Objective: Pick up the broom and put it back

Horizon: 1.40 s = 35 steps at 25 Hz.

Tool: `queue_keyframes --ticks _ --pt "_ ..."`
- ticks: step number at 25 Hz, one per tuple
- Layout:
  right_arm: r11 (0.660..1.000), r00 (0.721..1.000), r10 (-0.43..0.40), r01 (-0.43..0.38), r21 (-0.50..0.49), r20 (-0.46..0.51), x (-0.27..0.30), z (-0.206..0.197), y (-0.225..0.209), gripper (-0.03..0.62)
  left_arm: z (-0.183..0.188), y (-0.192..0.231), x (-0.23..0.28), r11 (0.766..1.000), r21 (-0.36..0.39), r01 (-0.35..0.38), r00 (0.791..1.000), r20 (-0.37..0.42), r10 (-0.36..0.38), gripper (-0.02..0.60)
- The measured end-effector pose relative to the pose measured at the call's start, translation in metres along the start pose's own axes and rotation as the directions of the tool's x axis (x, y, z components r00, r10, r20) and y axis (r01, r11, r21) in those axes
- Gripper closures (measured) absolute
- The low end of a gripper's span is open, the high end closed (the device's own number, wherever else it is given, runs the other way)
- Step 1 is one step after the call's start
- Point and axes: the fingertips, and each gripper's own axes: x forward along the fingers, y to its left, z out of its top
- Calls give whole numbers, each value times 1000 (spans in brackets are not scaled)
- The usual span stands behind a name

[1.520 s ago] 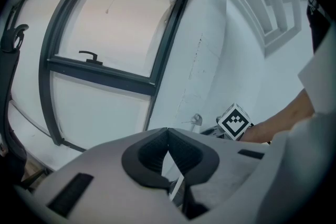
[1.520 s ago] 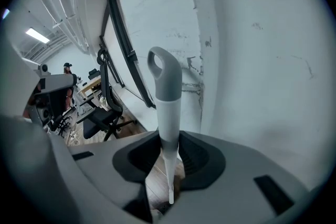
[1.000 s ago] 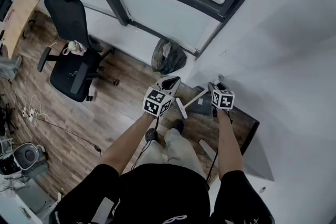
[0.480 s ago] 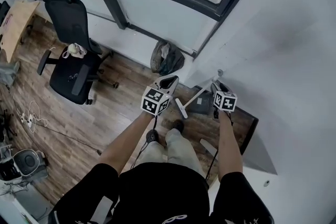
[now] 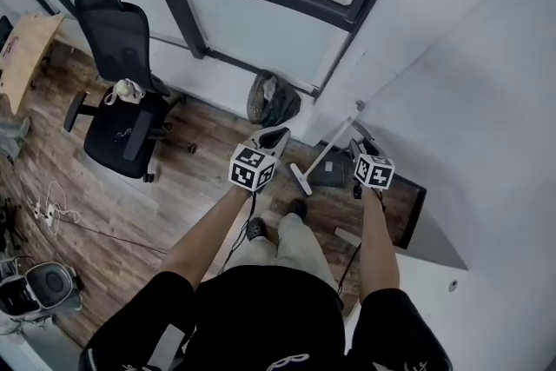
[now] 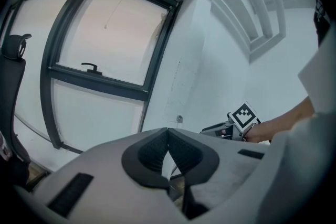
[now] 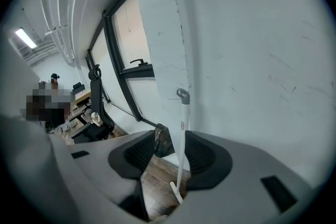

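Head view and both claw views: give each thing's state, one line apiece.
Broom: upright, leaning on the wall, held by neither claw.
Left claw: shut, empty.
Right claw: open, empty.
Window: shut.
Chair: no one in it.

Soft, even daylight comes through the frosted window [image 5: 261, 22] on the far side. From the head view I get a bright white wall [image 5: 486, 100] on the right and only faint shadows on the wooden floor [image 5: 200, 178]. In the right gripper view a ceiling strip light [image 7: 23, 38] glows at far left. Both gripper views bulge strongly, bowing the window frame [image 6: 100, 83], and their corners go black. The left gripper [image 6: 168, 136], close to the lens, looks slightly soft.
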Motion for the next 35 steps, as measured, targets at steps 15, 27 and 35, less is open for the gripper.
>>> queue_keyframes --ticks 15,27,35 --pt "1000 992 -5 7 -17 125 -110 -18 48 512 -14 -54 -79 999 33 32 999 16 -33 560" --pt "999 966 9 3 -47 257 -191 -15 74 569 -4 -91 -120 998 42 40 997 60 -43 560" --pt "1000 937 23 -17 -21 348 -244 -12 93 569 5 -123 -144 999 33 40 995 94 -43 560"
